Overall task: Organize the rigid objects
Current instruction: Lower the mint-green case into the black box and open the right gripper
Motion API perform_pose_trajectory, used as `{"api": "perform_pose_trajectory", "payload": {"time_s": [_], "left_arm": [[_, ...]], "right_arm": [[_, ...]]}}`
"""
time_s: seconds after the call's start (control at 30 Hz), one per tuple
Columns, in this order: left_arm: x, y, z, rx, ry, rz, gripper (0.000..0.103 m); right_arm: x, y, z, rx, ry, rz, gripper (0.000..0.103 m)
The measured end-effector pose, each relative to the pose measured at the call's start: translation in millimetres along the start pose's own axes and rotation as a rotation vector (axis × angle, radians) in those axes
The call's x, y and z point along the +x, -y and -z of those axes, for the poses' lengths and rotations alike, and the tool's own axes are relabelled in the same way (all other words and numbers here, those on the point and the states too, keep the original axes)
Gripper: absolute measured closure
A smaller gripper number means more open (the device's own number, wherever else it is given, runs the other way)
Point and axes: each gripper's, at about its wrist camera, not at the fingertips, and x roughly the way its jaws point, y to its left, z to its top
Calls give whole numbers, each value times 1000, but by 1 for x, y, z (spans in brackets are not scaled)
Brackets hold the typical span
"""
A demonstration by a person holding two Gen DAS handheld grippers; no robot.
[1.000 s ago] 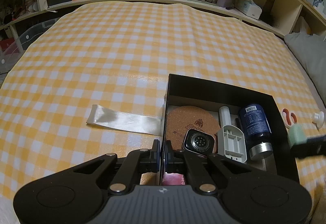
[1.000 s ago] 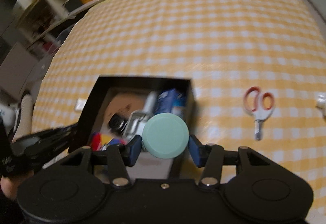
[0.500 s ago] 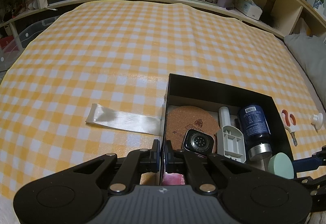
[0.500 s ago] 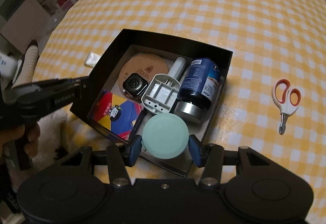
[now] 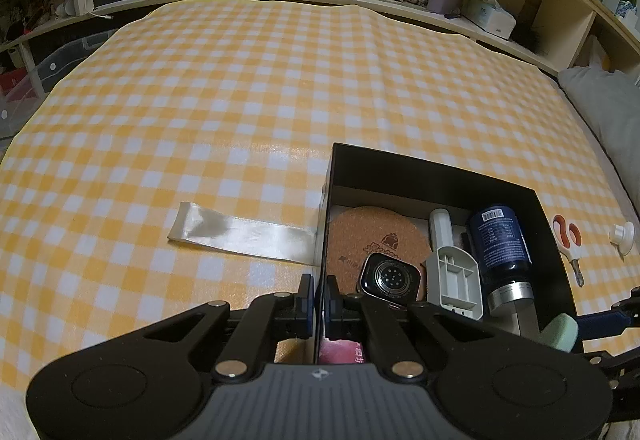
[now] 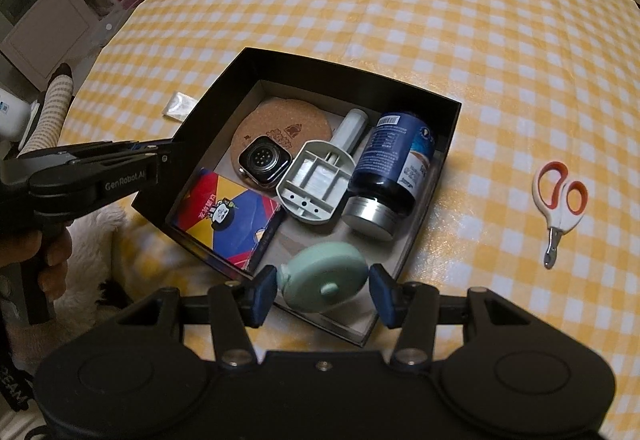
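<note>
The right gripper (image 6: 323, 290) is seen with a mint-green round case (image 6: 325, 282) between its 2 blue pads; whether the pads still press on it cannot be told. The case sits low over the near corner of the black box (image 6: 448, 144). The box wall is clamped by the left gripper (image 5: 317, 300). Inside lie a cork coaster (image 6: 280, 124), a smartwatch (image 6: 264, 160), a grey plastic part (image 6: 316, 180), a dark blue bottle (image 6: 394, 168) and a colourful card pack (image 6: 230, 214). Scissors (image 6: 562, 204) lie apart on the checked cloth (image 6: 400, 0).
</note>
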Motion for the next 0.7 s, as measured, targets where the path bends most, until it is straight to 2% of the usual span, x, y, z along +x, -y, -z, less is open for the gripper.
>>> {"api": "perform_pose_trajectory", "payload": {"time_s": [0.7], "left_arm": [[0, 0, 0, 0, -2, 1, 98]], "right_arm": [[0, 0, 1, -7, -1, -9, 47]]}}
